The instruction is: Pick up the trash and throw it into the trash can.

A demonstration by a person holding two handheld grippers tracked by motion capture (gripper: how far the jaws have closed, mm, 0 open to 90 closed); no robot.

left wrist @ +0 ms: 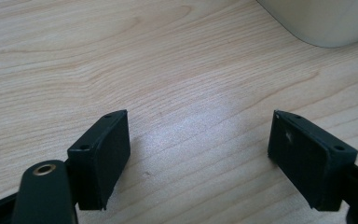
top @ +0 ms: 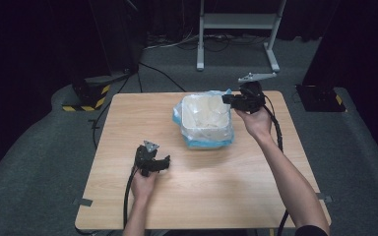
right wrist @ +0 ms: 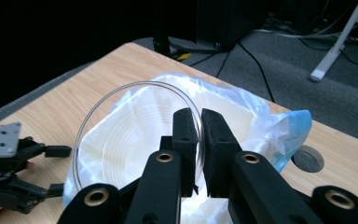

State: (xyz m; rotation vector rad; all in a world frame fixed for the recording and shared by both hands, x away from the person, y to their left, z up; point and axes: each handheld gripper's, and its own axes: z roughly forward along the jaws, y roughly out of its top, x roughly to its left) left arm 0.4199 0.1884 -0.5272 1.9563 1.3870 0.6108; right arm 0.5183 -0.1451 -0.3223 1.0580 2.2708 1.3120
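A white bin [top: 186,129] lined with a clear, blue-tinted bag [right wrist: 279,126] stands at the far middle of the wooden table [top: 202,196]. My right gripper [right wrist: 199,122] is shut on the rim of a clear round plastic dish [right wrist: 121,135], held tilted over the bin's mouth. From above, that right gripper [top: 225,100] sits at the bin's far right corner. My left gripper [top: 166,162] rests low over the table in front of the bin, to its left. Its jaws stand wide open [left wrist: 198,154] over bare wood, with the bin's corner [left wrist: 326,23] just beyond them.
A round grommet [right wrist: 307,158] is set in the tabletop by the bag's right side. Beyond the table are a grey carpet, loose cables [top: 162,73], a white stand's legs [top: 236,22] and dark equipment. The left gripper [right wrist: 58,170] shows open at the right gripper view's left edge.
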